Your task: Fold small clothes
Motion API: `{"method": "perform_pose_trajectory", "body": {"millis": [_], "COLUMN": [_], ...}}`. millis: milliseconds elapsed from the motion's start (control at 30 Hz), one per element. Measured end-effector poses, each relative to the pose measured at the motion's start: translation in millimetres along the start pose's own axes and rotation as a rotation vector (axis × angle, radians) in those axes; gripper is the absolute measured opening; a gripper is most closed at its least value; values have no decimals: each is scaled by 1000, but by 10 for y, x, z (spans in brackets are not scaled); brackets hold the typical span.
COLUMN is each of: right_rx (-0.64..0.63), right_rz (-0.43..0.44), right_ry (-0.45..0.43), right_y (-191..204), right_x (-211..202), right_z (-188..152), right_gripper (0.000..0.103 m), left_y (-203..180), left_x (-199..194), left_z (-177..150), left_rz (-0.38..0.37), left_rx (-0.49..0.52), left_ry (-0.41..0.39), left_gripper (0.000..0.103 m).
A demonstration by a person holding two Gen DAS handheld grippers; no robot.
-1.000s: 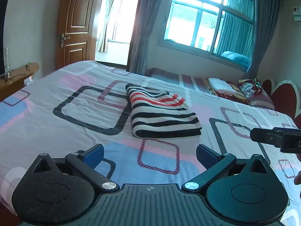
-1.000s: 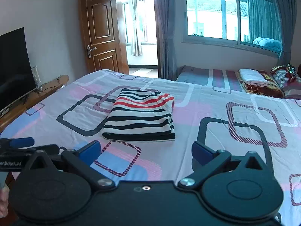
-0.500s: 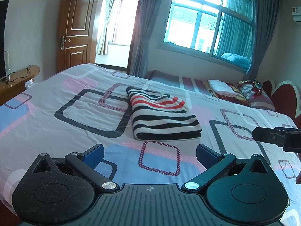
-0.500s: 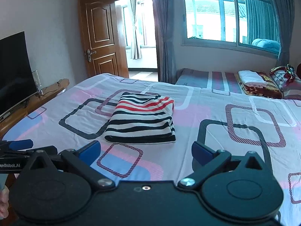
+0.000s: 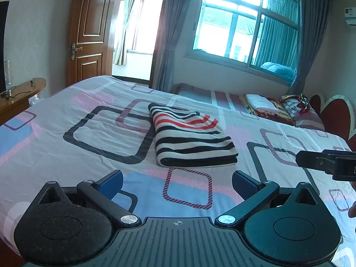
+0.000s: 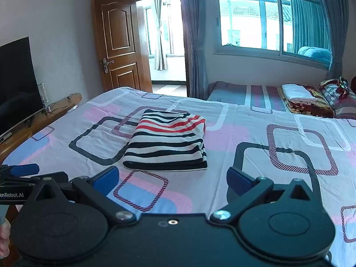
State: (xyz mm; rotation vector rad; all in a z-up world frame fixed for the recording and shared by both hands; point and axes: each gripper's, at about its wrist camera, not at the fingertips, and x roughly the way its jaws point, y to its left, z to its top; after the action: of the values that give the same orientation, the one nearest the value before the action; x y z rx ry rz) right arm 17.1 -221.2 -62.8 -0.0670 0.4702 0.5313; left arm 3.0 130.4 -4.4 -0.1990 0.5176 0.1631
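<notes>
A folded garment with black, white and red stripes [image 5: 191, 138] lies in a neat rectangle on the bed; it also shows in the right wrist view [image 6: 169, 140]. My left gripper [image 5: 178, 182] is open and empty, held above the bed short of the garment. My right gripper [image 6: 172, 180] is open and empty, also short of the garment. The right gripper's tip shows at the right edge of the left wrist view [image 5: 324, 161]. The left gripper's blue-tipped finger shows at the left edge of the right wrist view [image 6: 22, 170].
The bed sheet [image 5: 66, 146] has square patterns in pink, blue and black. Folded blankets and a pillow [image 6: 311, 100] lie at the far right. A wooden TV stand [image 6: 44, 118] with a television [image 6: 15, 82] runs along the left. A door and window are beyond.
Both grippers have drawn back and risen slightly, so the garment looks a little smaller and farther. The garment has not moved. Both grippers stay open.
</notes>
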Motion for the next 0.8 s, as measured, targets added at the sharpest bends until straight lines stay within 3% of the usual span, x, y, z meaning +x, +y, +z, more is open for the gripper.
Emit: {"method": "perform_pose_trajectory", "body": {"millis": [800], "right_rx": [-1], "right_rz": [13], "right_ry": [-9], "right_y": [-36], "right_x": [-24], "right_z": [0], "right_gripper": [102], "left_y": [-34], "left_x": [-15], "left_z": [20], "left_rz": [5], "left_rx": [11], "left_ry": [-16], "left_gripper": [103]}}
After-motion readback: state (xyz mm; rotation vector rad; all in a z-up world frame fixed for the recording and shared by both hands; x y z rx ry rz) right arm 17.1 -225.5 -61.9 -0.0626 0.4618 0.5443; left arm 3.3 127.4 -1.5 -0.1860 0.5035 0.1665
